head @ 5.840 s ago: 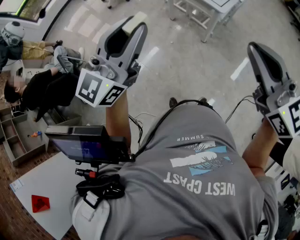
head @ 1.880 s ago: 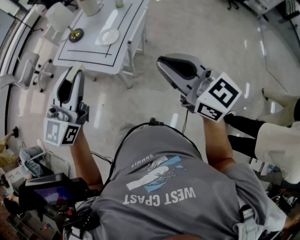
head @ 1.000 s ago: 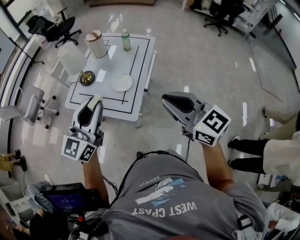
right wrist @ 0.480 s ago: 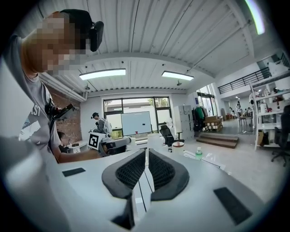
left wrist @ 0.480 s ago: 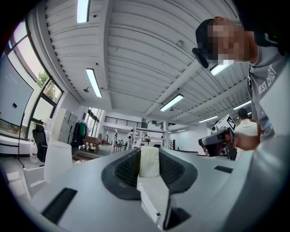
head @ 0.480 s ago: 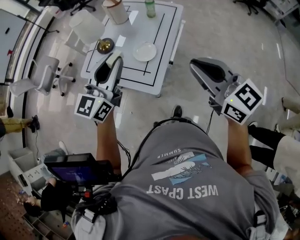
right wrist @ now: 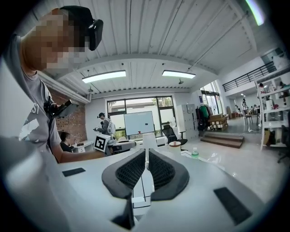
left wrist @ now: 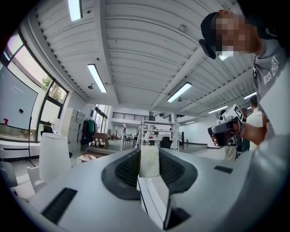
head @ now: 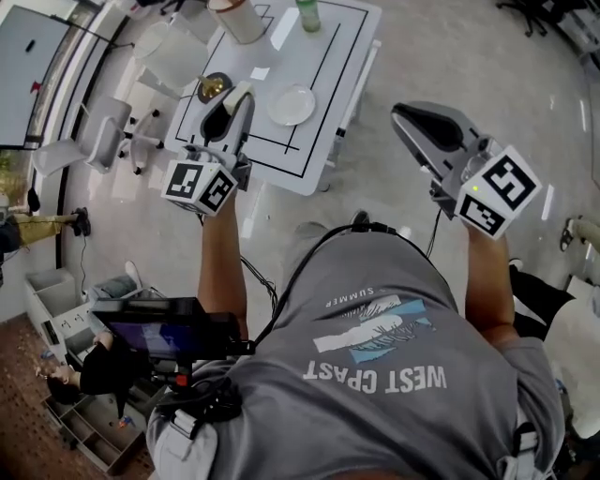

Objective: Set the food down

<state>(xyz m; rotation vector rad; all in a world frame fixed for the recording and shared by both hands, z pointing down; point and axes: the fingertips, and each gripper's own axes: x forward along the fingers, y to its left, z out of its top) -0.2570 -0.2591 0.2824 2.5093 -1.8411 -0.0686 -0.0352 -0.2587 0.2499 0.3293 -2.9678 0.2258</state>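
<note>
My left gripper [head: 238, 101] is shut on a pale cream block of food [left wrist: 149, 161], which sticks up between the jaw tips. In the head view the food [head: 243, 91] hangs over the near part of a white table [head: 323, 66] marked with black lines. An empty white plate [head: 291, 104] lies just right of it, and a brass bowl [head: 214, 87] just left. My right gripper [head: 405, 114] is shut with nothing in it. It hovers over the floor to the right of the table.
A green bottle [head: 307, 13] and a tan-lidded cylinder [head: 238, 19] stand at the table's far end. White chairs [head: 105, 128] stand left of the table. A seated person [head: 98, 370] and grey bins [head: 49, 302] are at the lower left.
Both grippers have moved forward toward the table. The left one, with the food, now reaches over the table's near edge beside the plate.
</note>
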